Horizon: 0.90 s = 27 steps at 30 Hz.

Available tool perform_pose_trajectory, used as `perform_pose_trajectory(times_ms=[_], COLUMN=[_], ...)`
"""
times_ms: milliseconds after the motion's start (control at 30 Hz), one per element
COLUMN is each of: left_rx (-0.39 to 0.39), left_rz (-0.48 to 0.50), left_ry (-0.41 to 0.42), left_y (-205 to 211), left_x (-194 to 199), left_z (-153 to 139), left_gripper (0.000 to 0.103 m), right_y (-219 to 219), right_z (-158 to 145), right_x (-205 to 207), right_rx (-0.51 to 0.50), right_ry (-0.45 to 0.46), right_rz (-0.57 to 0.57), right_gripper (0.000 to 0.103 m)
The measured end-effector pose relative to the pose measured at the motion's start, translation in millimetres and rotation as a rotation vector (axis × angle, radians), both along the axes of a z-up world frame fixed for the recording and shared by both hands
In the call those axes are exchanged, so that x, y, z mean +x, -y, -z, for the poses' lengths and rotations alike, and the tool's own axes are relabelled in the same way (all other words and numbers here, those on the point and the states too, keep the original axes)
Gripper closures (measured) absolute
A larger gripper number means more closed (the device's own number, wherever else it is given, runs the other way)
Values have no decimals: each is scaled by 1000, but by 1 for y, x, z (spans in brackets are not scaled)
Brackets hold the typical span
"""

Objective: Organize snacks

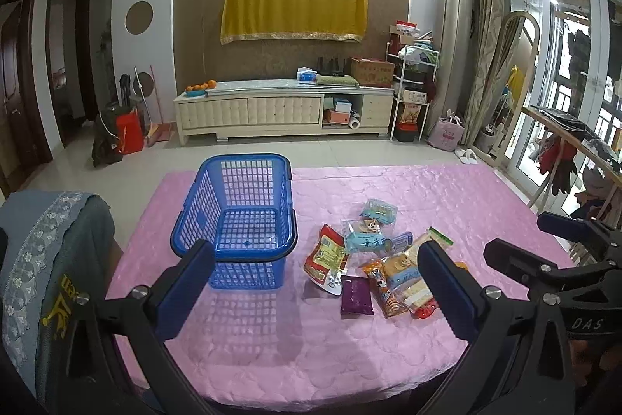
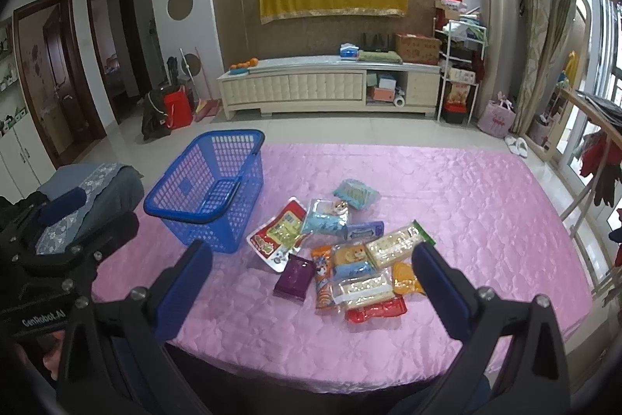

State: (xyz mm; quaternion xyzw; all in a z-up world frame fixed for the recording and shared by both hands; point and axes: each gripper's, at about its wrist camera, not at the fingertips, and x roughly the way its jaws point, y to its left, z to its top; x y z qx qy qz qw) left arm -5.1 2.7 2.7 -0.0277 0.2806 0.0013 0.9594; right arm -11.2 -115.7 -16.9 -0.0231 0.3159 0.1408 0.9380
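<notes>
An empty blue plastic basket (image 1: pixel 237 216) (image 2: pixel 210 181) stands on the left part of the pink-covered table (image 1: pixel 272 337) (image 2: pixel 486 205). Right of it lies a loose pile of snack packets: a red-and-yellow pouch (image 1: pixel 325 259) (image 2: pixel 278 234), a purple packet (image 1: pixel 355 296) (image 2: pixel 294 277), light blue packets (image 1: pixel 379 211) (image 2: pixel 355 193), an orange packet (image 2: pixel 322 279), a biscuit pack (image 2: pixel 396 244) and a red packet (image 2: pixel 375 312). My left gripper (image 1: pixel 318 282) (image 2: pixel 89 216) hovers open over the near edge, between basket and pile. My right gripper (image 2: pixel 311 286) (image 1: pixel 540 240) is open above the pile's near side, holding nothing.
A chair draped in grey-blue lace-trimmed cloth (image 1: pixel 42 251) (image 2: pixel 89 181) stands against the table's left side. A wooden rack with hanging clothes (image 1: pixel 575 142) is to the right. A TV cabinet (image 1: pixel 283 111) lines the far wall.
</notes>
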Motion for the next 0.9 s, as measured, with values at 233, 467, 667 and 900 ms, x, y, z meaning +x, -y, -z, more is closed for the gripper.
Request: perform_pose_trajectory(times_ms=[233, 467, 667, 900], left_rx=[1, 4, -1, 2], left_rz=[-2, -5, 0, 2], left_ry=[-7, -9, -11, -13], left_y=[-1, -1, 0, 0], left_x=[-1, 0, -1, -2], left_z=[1, 2, 5, 5], left_gripper=[0, 0, 0, 0], right_y=[-1, -2, -2, -1], right_z=[3, 4, 5, 6], right_x=[0, 0, 0, 0], right_rx=[-5, -4, -5, -7], right_ry=[-1, -7, -10, -16], right_rz=[-4, -5, -8, -9], right_gripper=[0, 0, 0, 0])
